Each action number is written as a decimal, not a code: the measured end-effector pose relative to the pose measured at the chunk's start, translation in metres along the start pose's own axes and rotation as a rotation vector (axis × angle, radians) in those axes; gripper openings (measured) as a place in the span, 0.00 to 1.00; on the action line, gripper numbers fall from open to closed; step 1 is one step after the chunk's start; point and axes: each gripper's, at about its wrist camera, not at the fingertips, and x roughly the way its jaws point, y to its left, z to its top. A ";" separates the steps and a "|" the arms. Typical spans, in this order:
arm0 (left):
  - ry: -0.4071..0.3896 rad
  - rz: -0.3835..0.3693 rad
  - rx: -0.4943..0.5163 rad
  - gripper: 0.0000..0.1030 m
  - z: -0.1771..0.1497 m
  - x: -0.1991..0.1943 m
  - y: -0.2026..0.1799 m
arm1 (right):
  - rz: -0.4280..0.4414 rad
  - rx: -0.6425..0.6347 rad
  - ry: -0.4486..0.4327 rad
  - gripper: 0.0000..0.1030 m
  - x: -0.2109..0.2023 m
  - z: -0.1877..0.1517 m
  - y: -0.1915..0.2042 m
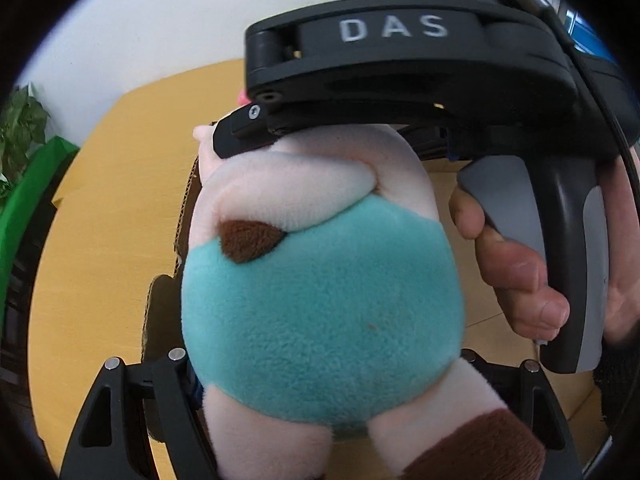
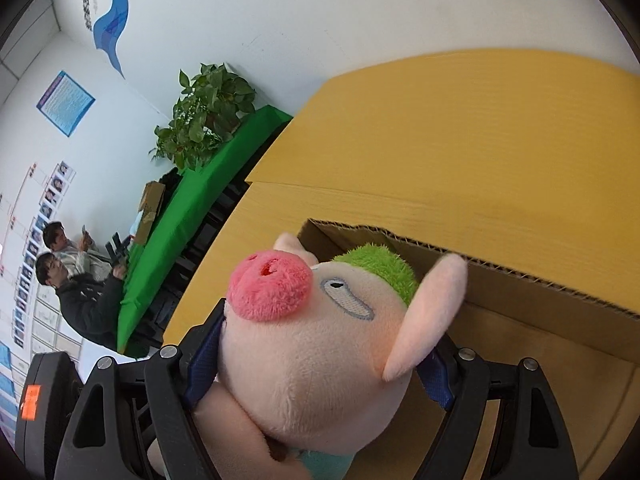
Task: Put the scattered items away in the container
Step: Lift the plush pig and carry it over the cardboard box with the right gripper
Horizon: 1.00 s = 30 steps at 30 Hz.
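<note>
Pink plush pig (image 1: 320, 280) fills the space between both our grippers: our left gripper (image 1: 324, 364) clamps its teal belly, our right gripper (image 2: 320, 364) clamps its head, blue pads (image 2: 204, 364) pressing the cheeks. Just ahead of the right gripper, beyond the pig's ear, stands the cardboard box (image 2: 520, 300) on the yellow table (image 2: 460, 128).
</note>
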 end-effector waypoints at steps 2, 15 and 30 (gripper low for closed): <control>0.005 0.012 0.007 0.77 -0.002 0.001 0.000 | 0.016 0.006 -0.007 0.83 0.005 0.000 -0.002; 0.002 0.011 0.029 0.77 -0.006 0.001 -0.026 | 0.028 0.022 -0.036 0.84 -0.008 0.000 -0.013; -0.011 -0.065 -0.030 0.85 -0.026 -0.008 -0.027 | -0.063 0.000 -0.044 0.96 -0.021 -0.006 -0.008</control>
